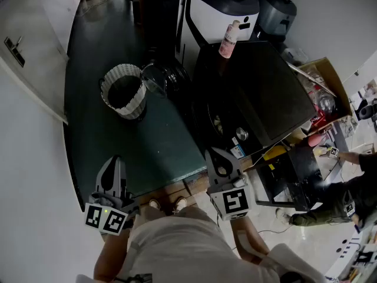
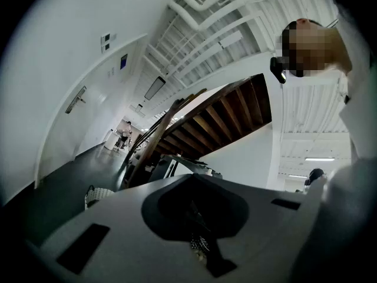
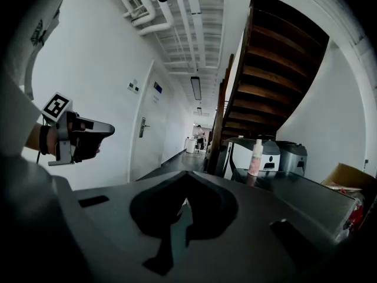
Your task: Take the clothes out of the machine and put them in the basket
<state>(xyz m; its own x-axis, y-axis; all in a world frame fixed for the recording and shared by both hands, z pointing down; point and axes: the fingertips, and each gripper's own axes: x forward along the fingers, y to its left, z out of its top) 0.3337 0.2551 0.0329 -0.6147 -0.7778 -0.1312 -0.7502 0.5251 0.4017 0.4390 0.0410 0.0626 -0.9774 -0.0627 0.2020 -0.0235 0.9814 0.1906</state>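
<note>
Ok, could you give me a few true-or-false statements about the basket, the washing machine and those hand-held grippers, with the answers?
1. The basket stands on the floor beside the machine. True.
2. A bottle stands on top of the machine. True.
3. The right gripper holds a shirt. False: its jaws are together with nothing between them.
4. The machine's door is shut. False: it hangs open on the basket's side.
</note>
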